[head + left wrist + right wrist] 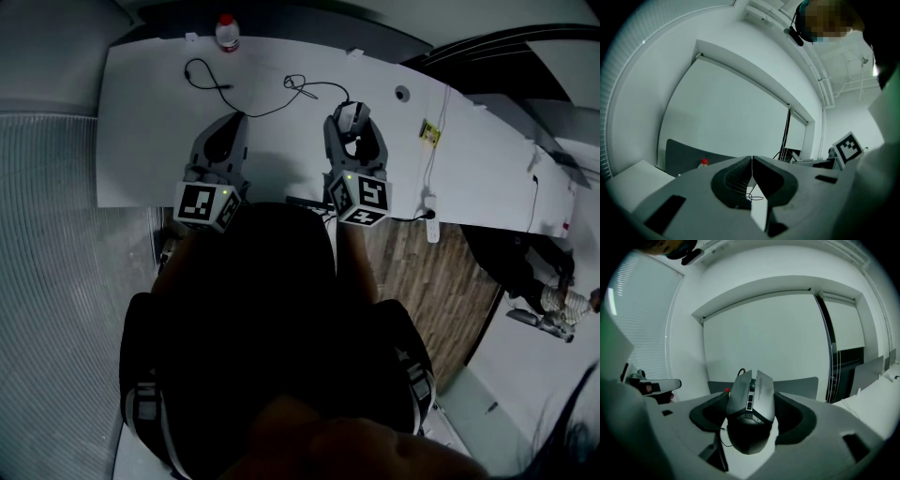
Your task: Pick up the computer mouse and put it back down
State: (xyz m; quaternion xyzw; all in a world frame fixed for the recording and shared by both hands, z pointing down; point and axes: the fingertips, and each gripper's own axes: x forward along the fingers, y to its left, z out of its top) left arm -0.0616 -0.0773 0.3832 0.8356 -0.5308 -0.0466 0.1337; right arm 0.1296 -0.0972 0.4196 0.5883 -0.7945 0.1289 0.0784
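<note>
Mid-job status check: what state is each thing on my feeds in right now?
left tongs: shut, nothing between them.
right tongs: shut on the computer mouse.
computer mouse: gripped by its sides, wheel side up.
mouse cable: attached, lying slack in loops on the table.
bottle: upright, red cap on, at the table's far edge.

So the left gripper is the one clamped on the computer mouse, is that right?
Not quite. The right gripper is the one clamped on the computer mouse. The right gripper view shows it between the jaws.
</note>
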